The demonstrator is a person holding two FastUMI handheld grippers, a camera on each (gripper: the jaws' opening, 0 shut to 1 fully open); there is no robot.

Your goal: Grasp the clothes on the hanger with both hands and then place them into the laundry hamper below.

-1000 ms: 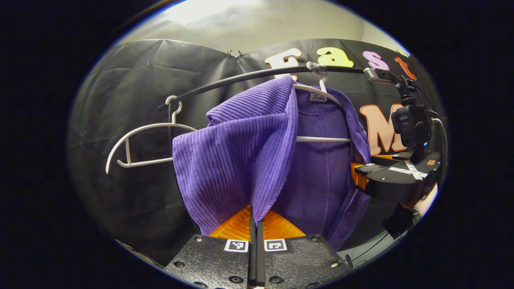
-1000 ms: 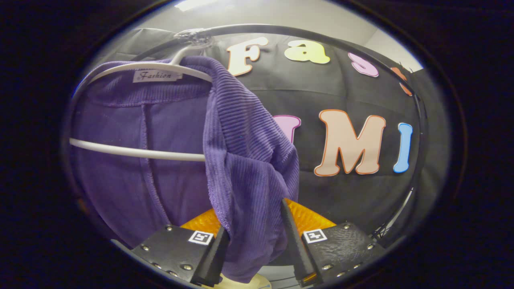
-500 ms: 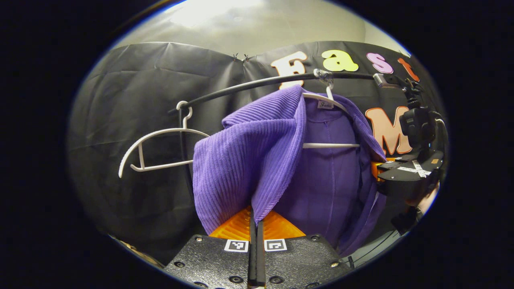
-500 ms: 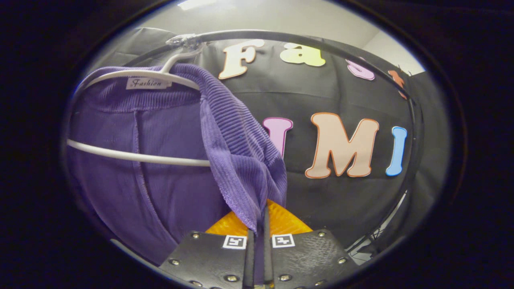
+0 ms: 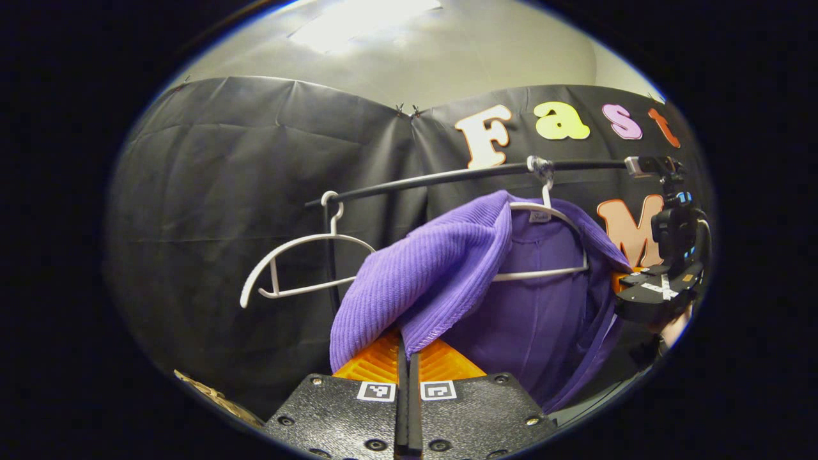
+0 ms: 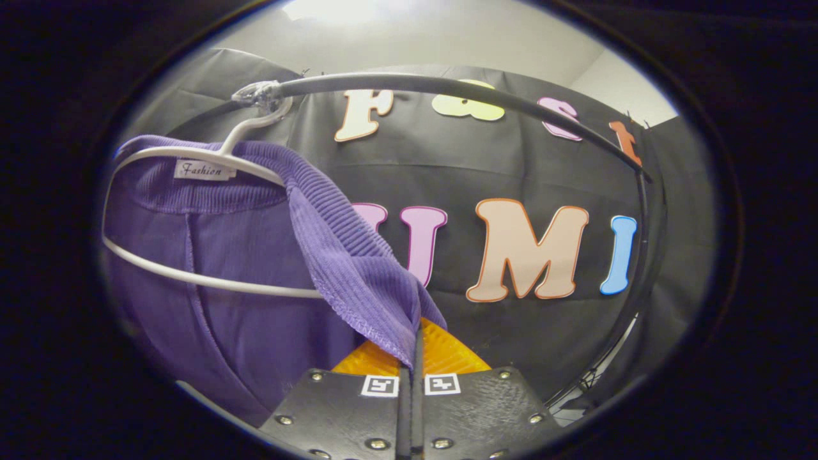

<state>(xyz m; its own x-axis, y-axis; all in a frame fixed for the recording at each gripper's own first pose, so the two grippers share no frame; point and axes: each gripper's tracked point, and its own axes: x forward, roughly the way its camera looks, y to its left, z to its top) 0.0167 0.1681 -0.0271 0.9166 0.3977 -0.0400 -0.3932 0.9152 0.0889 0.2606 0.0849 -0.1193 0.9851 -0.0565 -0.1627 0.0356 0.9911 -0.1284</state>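
A purple ribbed cardigan [image 5: 441,268] hangs on a white hanger [image 5: 562,214] hooked over a black rail [image 5: 447,177]. My left gripper [image 5: 406,358] is shut on the cardigan's left front edge, which stretches toward me. In the right gripper view the same cardigan [image 6: 345,268] drapes from the hanger [image 6: 211,156], and my right gripper [image 6: 415,358] is shut on its right front edge. The right gripper [image 5: 652,291] and the hand holding it also show at the right of the left gripper view.
A second, bare white hanger [image 5: 300,259] hangs at the rail's left end beside a black upright post [image 5: 330,255]. The rail [image 6: 447,83] curves down at the right in the right gripper view. A woven edge [image 5: 217,399] shows low at the left.
My right gripper went from open around the cardigan's edge to shut on it. Both grippers have drawn back and down from the rail, pulling the front edges taut.
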